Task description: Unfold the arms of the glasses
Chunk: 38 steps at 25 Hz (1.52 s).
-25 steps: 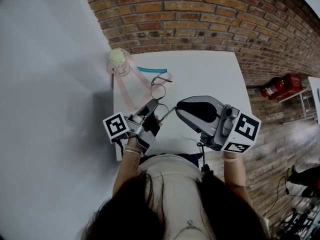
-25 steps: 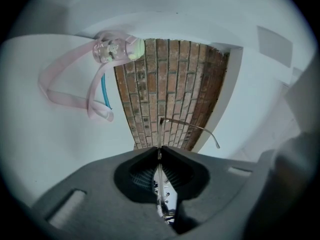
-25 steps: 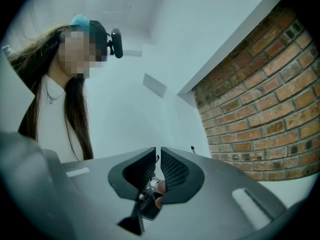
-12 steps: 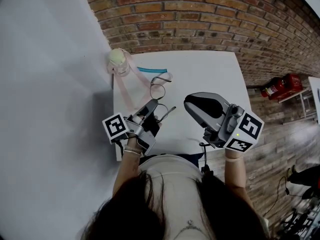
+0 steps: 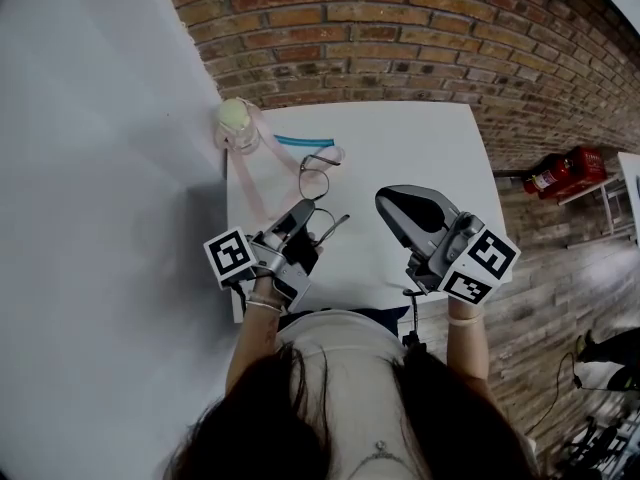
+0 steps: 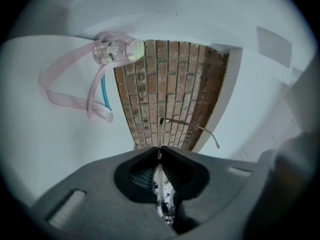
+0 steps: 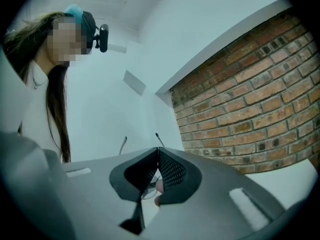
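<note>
**Glasses pinched in my left gripper, right gripper closed and clear of them**

At the far left corner of the white table [image 5: 420,148] stands a small clear jar [image 6: 112,51] with a pale lid. A pink ribbon [image 6: 65,100] is tied to it and trails in loops toward the near edge. Just right of the jar, a thin teal strip [image 5: 300,141] lies flat on the table, close to one loop of the ribbon.

My left gripper [image 6: 159,153] is over the near left part of the table, pointing toward the far edge. Its jaws are pressed together on the glasses [image 5: 320,200], with the thin frame caught edge-on between the pads. One slender arm stands out from the frame and reaches off to the right, its tip curving down. I cannot tell how the other arm lies. The front of the glasses pokes out past my jaw tips, near the ribbon.

My right gripper [image 7: 158,151] is over the near right part of the table, well apart from the glasses and angled toward them. Its jaws are pressed together at the tips with nothing between them.

A brick wall [image 5: 400,38] runs behind the far edge of the table.
</note>
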Each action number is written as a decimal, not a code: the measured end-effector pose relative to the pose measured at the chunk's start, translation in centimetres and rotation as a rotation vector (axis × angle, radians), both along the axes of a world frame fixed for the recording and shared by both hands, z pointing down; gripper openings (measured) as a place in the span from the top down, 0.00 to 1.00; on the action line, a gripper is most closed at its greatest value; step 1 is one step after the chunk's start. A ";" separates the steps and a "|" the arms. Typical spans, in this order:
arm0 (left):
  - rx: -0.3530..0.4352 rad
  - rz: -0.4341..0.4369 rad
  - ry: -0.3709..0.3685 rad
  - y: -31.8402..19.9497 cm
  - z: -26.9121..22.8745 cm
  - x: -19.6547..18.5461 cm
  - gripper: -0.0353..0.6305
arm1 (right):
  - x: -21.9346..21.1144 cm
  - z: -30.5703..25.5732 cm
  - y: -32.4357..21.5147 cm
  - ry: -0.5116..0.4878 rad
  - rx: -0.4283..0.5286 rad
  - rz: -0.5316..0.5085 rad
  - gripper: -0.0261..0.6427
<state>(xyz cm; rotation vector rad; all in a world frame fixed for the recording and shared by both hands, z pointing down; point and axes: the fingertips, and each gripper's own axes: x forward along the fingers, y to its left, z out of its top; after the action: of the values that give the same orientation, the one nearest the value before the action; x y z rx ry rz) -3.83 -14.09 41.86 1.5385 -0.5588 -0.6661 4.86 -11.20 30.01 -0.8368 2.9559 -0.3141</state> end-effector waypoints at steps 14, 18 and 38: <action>0.010 0.003 0.005 0.1 -0.2 0.0 0.91 | 1.5 3.6 -1.8 0.106 -0.051 0.153 0.95; 0.013 0.009 0.014 0.3 -0.4 0.3 0.91 | 2.0 4.8 -2.1 0.127 -0.072 0.193 0.95; 0.018 0.008 0.026 0.9 -0.3 0.2 0.91 | 4.0 8.6 -3.1 0.283 -0.094 0.369 0.95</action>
<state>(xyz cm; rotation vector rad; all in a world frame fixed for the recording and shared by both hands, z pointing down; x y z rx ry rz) -3.65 -13.18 41.56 1.5455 -0.5287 -0.6859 8.86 -14.32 38.56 -1.5261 2.9586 -0.3374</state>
